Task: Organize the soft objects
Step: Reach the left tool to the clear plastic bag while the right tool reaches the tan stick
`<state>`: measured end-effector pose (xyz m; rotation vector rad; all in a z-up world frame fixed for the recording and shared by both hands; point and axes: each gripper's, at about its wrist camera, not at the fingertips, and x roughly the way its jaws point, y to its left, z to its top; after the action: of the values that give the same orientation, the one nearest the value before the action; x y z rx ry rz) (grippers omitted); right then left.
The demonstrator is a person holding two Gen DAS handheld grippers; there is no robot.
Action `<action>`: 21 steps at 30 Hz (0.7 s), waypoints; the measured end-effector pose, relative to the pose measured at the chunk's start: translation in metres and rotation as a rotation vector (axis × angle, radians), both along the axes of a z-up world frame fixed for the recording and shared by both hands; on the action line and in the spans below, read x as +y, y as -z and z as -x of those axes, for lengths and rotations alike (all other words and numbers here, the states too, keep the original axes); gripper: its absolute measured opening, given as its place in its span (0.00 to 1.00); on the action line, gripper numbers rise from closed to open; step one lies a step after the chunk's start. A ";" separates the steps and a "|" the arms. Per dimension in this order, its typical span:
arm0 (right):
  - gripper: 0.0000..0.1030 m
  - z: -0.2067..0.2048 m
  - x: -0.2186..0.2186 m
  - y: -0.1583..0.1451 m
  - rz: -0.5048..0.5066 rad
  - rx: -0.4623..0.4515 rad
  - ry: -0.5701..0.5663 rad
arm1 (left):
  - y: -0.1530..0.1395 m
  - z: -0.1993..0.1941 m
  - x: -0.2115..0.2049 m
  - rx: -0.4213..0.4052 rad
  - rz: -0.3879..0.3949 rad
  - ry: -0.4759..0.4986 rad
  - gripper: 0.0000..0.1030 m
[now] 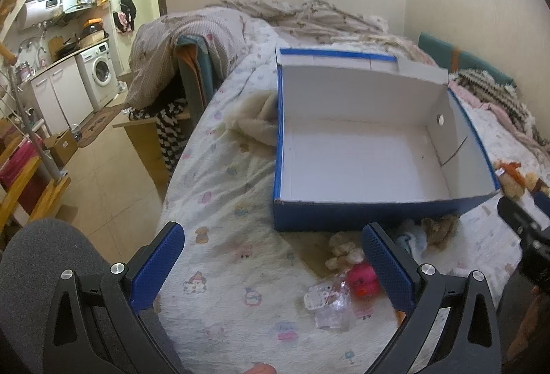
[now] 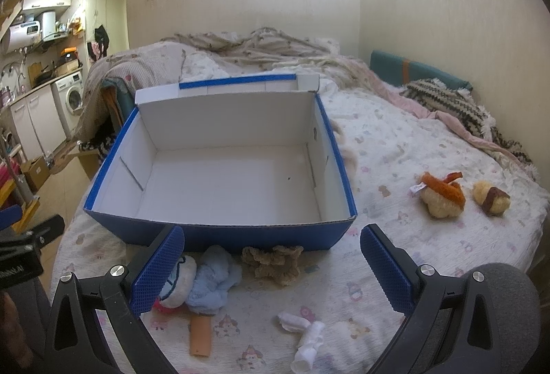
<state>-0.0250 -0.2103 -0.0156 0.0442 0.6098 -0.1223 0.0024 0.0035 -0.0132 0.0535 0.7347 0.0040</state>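
An open blue cardboard box (image 1: 378, 212) with a white, empty inside sits on the bed; it also shows in the right wrist view (image 2: 240, 236). In front of it lie a light blue plush (image 2: 209, 284), a brown knitted toy (image 2: 275, 262), a pink plush (image 1: 362, 281) and a cream plush (image 1: 343, 252). Two tan plush toys (image 2: 443, 195) (image 2: 491, 198) lie to the box's right. My left gripper (image 1: 273, 267) is open above the sheet, empty. My right gripper (image 2: 271, 271) is open, empty, over the brown toy.
A crumpled clear plastic wrapper (image 1: 328, 305) lies by the pink plush. White rolled socks (image 2: 306, 336) and an orange tube (image 2: 199, 336) lie near the bed's front. Blankets (image 2: 268, 47) pile up at the far side. The bed edge drops to the floor (image 1: 103, 167) at left.
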 end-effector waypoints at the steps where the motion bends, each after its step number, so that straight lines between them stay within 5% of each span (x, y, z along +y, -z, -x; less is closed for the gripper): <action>1: 1.00 0.000 -0.001 0.001 -0.001 0.007 -0.001 | 0.002 -0.001 0.001 0.017 -0.005 0.002 1.00; 10: 1.00 -0.028 -0.011 0.019 -0.101 0.195 -0.079 | 0.029 -0.032 0.010 0.215 -0.031 -0.052 1.00; 15: 1.00 -0.054 -0.017 0.033 -0.207 0.335 -0.180 | 0.057 -0.059 0.028 0.394 0.037 -0.085 0.99; 21: 1.00 -0.070 -0.017 0.052 -0.268 0.446 -0.225 | 0.092 -0.072 0.021 0.561 0.082 -0.052 0.86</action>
<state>0.0450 -0.2277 -0.0678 0.2109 1.0685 0.1743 0.0741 0.0248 -0.1057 -0.0460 1.2956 0.0080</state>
